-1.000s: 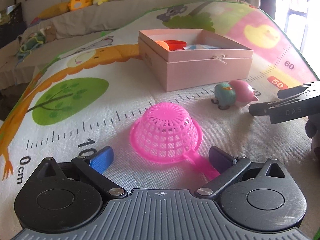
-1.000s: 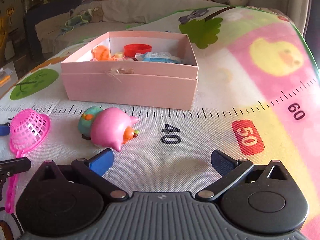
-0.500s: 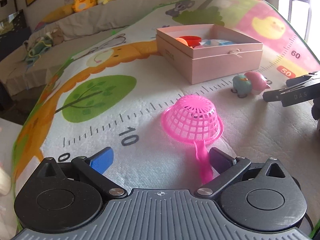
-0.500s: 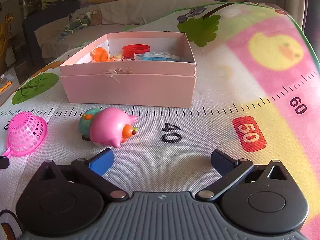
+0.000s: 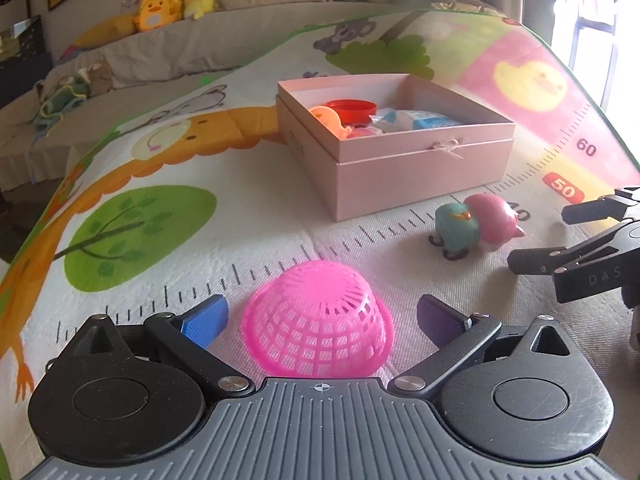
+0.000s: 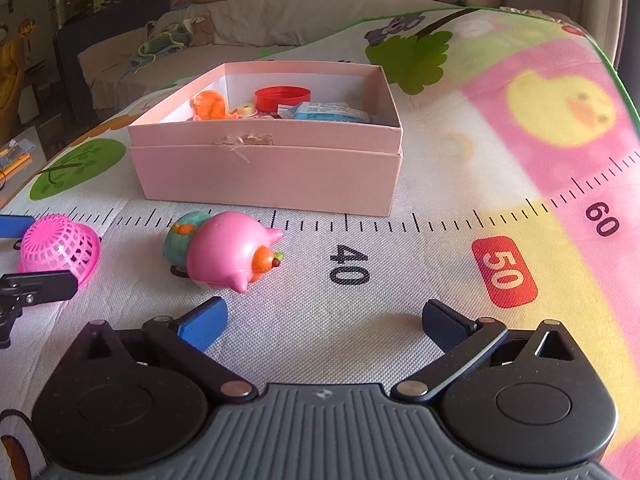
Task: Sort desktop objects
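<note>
Left wrist view: pink strainer [image 5: 318, 322], a mesh plastic bowl turned upside down, lying on the play mat [image 5: 248, 216] toward its near edge, on the printed ruler line. Set between the spread fingers of the left gripper [image 5: 320, 320], jaws wide apart, blue pad [image 5: 206, 318] to one side and purple pad [image 5: 436, 322] to the other, neither clearly touching the mesh. Handle of the strainer hidden below the gripper body. Farther in, near the middle of the mat, an open pink box [image 5: 400, 152] holding a red lid [image 5: 352, 108], an orange toy [image 5: 328, 120] and a blue-and-white packet [image 5: 416, 120]. Just in front of the box, a teal toy [image 5: 456, 228] touching a pink pig toy [image 5: 494, 218]. At the right edge of the view, the black fingers of the right gripper [image 5: 560, 236], held low over the mat and parted.

Right wrist view: right gripper [image 6: 324, 320] low over the mat, jaws wide apart, nothing between them but bare mat beside the printed 40. Pink pig toy [image 6: 230, 252] and teal toy [image 6: 180, 236] just ahead and to the left, in front of the pink box [image 6: 272, 164]. Strainer [image 6: 60, 248] at the far left, dome up, with a black finger of the left gripper [image 6: 38, 286] in front of it and a blue pad [image 6: 14, 226] behind.
</note>
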The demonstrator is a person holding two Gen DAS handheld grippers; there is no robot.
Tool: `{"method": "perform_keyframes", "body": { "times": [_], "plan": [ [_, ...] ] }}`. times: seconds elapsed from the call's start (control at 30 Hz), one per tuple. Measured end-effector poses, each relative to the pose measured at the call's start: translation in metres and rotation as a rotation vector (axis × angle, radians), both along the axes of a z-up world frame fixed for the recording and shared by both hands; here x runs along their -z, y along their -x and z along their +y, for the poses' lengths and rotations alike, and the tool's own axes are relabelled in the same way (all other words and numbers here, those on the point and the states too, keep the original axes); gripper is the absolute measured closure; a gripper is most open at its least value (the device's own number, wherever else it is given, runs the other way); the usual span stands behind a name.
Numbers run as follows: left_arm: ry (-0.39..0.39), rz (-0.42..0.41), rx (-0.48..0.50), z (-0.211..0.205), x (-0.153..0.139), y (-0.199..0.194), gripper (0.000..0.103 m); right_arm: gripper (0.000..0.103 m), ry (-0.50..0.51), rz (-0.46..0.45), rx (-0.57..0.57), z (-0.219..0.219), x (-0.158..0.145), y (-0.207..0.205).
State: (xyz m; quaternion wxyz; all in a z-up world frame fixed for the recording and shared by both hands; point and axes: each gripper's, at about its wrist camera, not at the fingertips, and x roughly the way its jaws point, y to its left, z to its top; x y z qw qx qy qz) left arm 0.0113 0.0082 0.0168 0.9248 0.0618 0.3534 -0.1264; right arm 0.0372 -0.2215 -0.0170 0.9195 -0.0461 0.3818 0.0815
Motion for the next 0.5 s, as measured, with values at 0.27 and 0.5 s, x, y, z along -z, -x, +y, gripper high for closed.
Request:
{"method": "perform_keyframes", "body": {
  "times": [0.27, 0.5],
  "plan": [
    [0.024, 0.005, 0.024, 0.003, -0.001, 0.012, 0.025, 0.000, 0.088, -0.085, -0.237, 0.021, -0.048, 0.017],
    [0.024, 0.010, 0.054, -0.002, 0.000, 0.019, 0.025, 0.015, 0.169, -0.056, -0.310, 0.063, -0.029, -0.021]
  ]
}}
